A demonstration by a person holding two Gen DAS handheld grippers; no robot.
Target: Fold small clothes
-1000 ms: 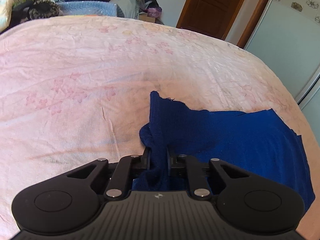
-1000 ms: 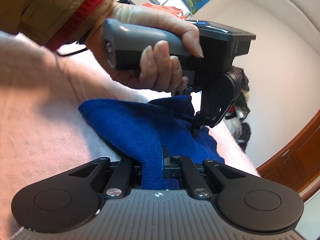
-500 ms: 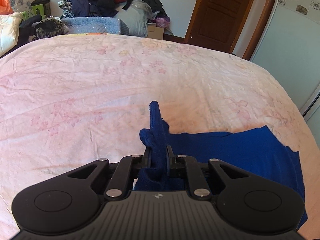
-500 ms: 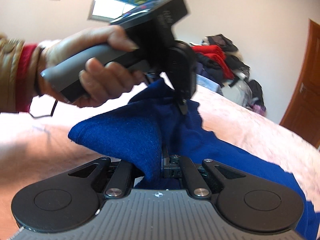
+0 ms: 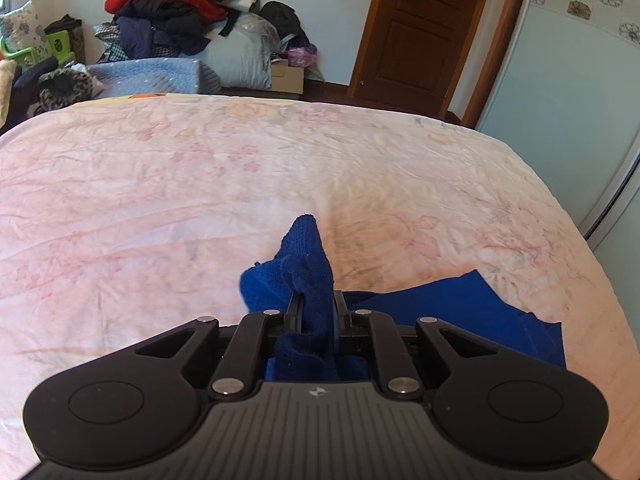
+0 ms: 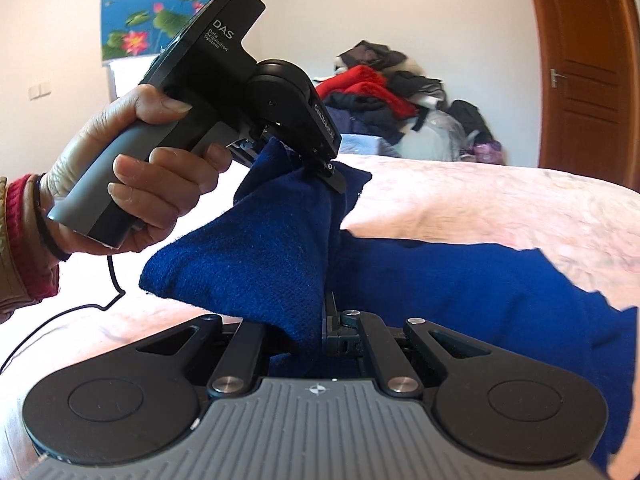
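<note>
Nearest the right wrist camera, the right gripper point(image 6: 320, 332) is clamped on a bunched fold of the blue knit garment point(image 6: 460, 280), which rises out of its jaws and stretches up and away to the left gripper point(image 6: 320, 164). That gripper, held by the person's left hand point(image 6: 132, 168), pinches another raised edge of the same cloth above the bed. In the left wrist view, the left gripper point(image 5: 316, 312) is closed tight on the fabric, a peak of blue knit poking up past its fingers. The rest of the garment trails down to the right onto the pink floral bedsheet point(image 5: 200, 200). Beyond the bed lie a pile of clothes point(image 5: 172, 4) and a wooden door point(image 5: 424, 28).
</note>
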